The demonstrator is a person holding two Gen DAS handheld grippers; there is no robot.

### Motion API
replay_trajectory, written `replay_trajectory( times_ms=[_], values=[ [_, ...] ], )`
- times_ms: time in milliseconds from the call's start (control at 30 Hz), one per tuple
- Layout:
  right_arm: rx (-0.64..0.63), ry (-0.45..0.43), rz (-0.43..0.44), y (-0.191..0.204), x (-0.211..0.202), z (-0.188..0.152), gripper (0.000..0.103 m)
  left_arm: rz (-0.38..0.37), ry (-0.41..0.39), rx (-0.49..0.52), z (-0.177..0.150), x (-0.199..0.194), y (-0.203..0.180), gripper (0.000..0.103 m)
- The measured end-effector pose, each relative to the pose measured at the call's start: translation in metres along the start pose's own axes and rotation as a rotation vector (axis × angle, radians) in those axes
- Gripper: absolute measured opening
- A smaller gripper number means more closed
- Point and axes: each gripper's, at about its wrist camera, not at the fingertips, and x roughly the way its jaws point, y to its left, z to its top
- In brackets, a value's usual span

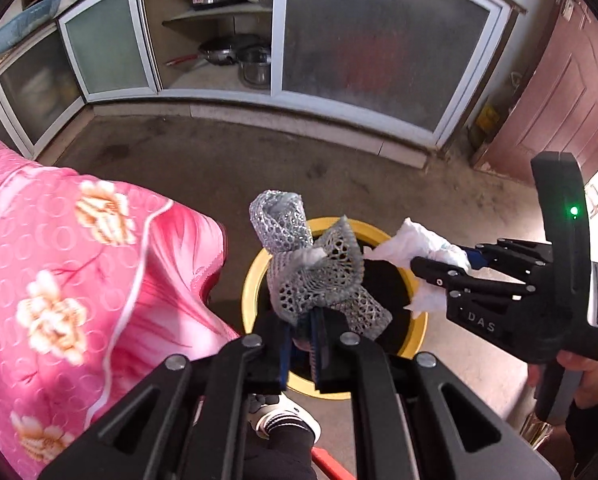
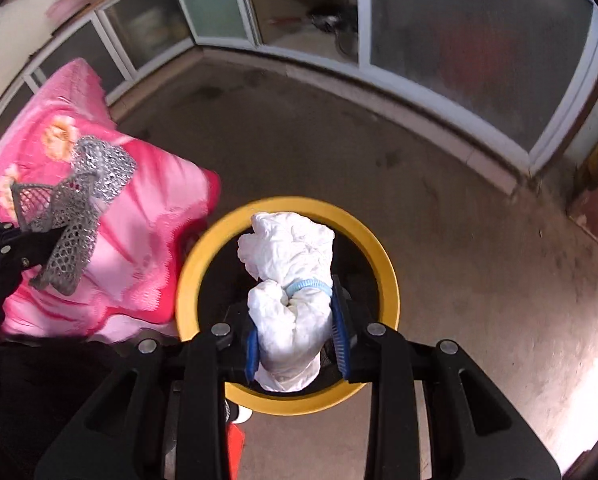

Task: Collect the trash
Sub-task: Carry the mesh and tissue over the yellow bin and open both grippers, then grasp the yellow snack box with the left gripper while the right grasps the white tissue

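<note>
A yellow-rimmed bin (image 1: 255, 280) with a black inside stands on the floor below both grippers; it also shows in the right wrist view (image 2: 383, 264). My left gripper (image 1: 305, 354) is shut on a grey foam net sleeve (image 1: 311, 268) and holds it over the bin's left rim; the sleeve also shows in the right wrist view (image 2: 79, 208). My right gripper (image 2: 299, 344) is shut on a crumpled white tissue wad (image 2: 291, 276) with a light blue band, held above the bin's opening. The right gripper (image 1: 449, 266) and tissue (image 1: 423, 248) show at right in the left wrist view.
A pink flowered cloth (image 1: 71, 280) covers a table edge at left, close to the bin. Low cabinets with frosted sliding doors (image 1: 371, 52) line the far wall; one open bay holds pots (image 1: 235, 56). A brown door (image 1: 563, 100) stands at right. A shoe (image 1: 287, 420) is below.
</note>
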Motion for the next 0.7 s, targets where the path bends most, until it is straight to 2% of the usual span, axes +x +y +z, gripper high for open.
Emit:
replay_trajectory(
  times_ms=[67,133,167,200,233,267,300,367,500,567,700],
  values=[
    [0.000,0.015,-0.009,-0.004,0.006,-0.002,0.028,0.000,0.010,-0.001,0.001,0.006,-0.003,0.006],
    [-0.001,0.035,-0.020,-0.007,0.012,-0.004,0.031,0.002,0.016,0.001,0.002,0.009,-0.003,0.017],
    [-0.005,0.052,-0.027,-0.009,0.016,-0.004,0.047,0.000,0.015,-0.002,0.002,0.008,-0.004,0.029],
    [-0.003,0.056,-0.033,-0.011,0.017,-0.005,0.059,-0.001,0.013,-0.006,0.003,0.009,-0.004,0.046],
    [0.007,0.051,-0.036,-0.014,0.017,-0.006,0.076,0.000,0.007,-0.013,0.003,0.008,-0.005,0.057],
    [0.013,0.052,-0.036,-0.017,0.017,-0.007,0.076,-0.002,-0.004,-0.020,0.003,0.007,-0.006,0.078],
    [0.012,0.059,-0.044,-0.020,0.018,-0.008,0.076,-0.002,-0.020,-0.029,0.003,0.004,-0.006,0.086],
    [0.021,0.063,-0.083,-0.028,0.015,-0.013,0.076,-0.011,-0.034,-0.039,0.001,-0.002,-0.006,0.086],
    [0.066,0.049,-0.095,-0.044,-0.004,-0.022,0.076,-0.003,-0.077,-0.027,-0.002,-0.023,-0.007,0.093],
    [0.088,0.011,-0.099,-0.051,-0.021,-0.024,0.076,-0.022,-0.106,-0.040,-0.003,-0.038,-0.006,0.093],
    [0.079,-0.130,-0.112,-0.051,-0.066,-0.018,0.076,-0.061,-0.215,-0.098,-0.009,-0.087,0.005,0.094]
  ],
)
